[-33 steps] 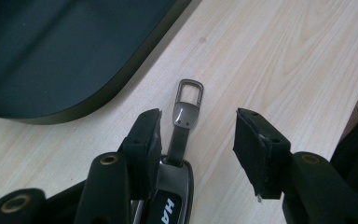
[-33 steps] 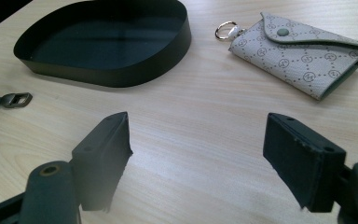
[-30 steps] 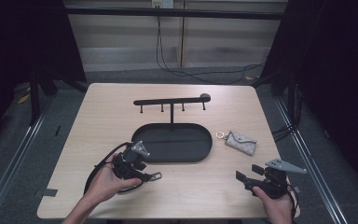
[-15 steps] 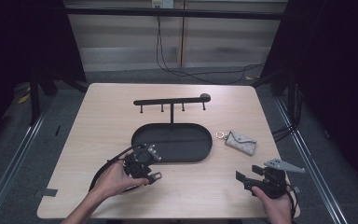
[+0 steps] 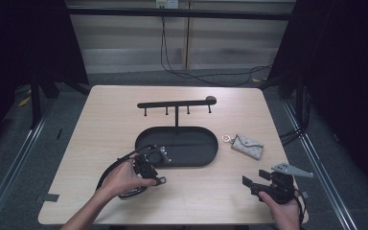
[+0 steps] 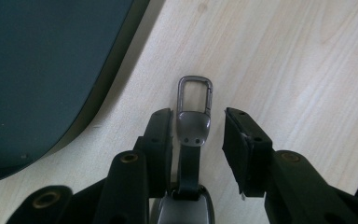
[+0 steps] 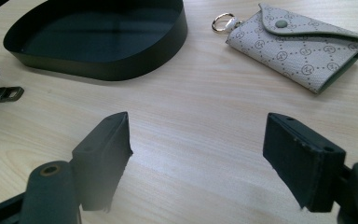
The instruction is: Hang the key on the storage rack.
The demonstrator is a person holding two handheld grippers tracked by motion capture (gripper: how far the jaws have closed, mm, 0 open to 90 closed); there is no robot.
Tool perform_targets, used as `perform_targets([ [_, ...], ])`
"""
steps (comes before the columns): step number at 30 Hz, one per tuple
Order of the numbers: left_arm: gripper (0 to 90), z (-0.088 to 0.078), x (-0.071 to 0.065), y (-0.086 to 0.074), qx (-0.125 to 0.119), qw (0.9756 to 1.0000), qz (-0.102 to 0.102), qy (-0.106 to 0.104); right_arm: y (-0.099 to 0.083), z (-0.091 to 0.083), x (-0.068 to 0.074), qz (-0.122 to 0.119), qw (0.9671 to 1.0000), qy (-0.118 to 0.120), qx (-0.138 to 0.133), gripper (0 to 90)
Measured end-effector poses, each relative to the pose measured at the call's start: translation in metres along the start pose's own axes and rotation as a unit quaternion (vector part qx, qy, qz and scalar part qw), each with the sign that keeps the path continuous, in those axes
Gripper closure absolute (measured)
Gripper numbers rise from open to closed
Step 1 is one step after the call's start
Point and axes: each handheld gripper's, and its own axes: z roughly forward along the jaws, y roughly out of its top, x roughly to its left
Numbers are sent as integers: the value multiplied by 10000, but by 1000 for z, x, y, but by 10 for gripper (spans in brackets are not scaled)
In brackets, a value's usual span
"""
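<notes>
Left gripper view, left tongs closing around metal clasp, gap remaining, right tongs wide, empty

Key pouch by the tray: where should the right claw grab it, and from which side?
Grip the key pouch across its flat body, coming straight down from above. It lies flat on the table with the flap snapped shut, so nothing stands up to pinch. The small ring at its corner would probably slip. The right claw stands open, short of it.
</notes>
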Motion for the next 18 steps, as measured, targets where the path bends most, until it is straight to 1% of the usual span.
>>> perform_targets([
  [2, 626, 3, 1, 1, 87, 9999, 39, 37, 0, 0, 0, 5, 10000, -1, 3, 232],
  [3, 626, 4, 1, 1, 119, 9999, 38, 22, 0, 0, 0, 5, 10000, 0, 5, 232],
  [5, 639, 6, 1, 2, 153, 9998, 53, 64, 0, 0, 0, 4, 10000, 4, 6, 232],
  [6, 642, 7, 1, 3, 202, 9998, 66, -16, 0, 0, 0, 7, 10000, 4, 4, 232],
  [7, 641, 8, 1, 3, 259, 9996, 95, -53, 0, 0, 0, 16, 10000, 6, 2, 232],
  [8, 641, 8, 1, 4, 244, 9996, 115, -31, 0, 0, 0, 17, 10000, 5, 0, 232],
  [9, 641, 8, 1, 5, 223, 9997, 68, -38, 0, 0, 0, 22, 10000, 8, 8, 232],
  [10, 640, 8, 1, 6, 274, 9996, 107, -36, 0, 0, 0, 20, 10000, 12, 12, 232],
  [11, 641, 9, 0, 6, 283, 9995, 95, -49, 0, 0, 0, 22, 10000, 12, 9, 232],
  [12, 641, 9, 0, 7, 320, 9994, 128, -42, 0, 0, 0, 21, 10000, 13, 11, 232],
  [14, 641, 12, -1, 8, 370, 9993, 105, -6, 0, 0, 0, 23, 10000, 19, 18, 232],
  [15, 651, 12, 0, 9, 438, 9989, 116, 112, 0, 0, 0, 24, 10000, 22, 16, 232],
  [16, 658, 13, 1, 9, 449, 9988, 96, 147, 0, 0, 0, 29, 10000, 29, 12, 232],
  [17, 680, 14, 1, 9, 405, 9991, 88, 124, 0, 0, -1, 32, 10000, 39, 2, 232],
  [18, 688, 15, 1, 9, 456, 9988, 137, 85, 0, 0, -1, 47, 10000, 52, 3, 232],
])
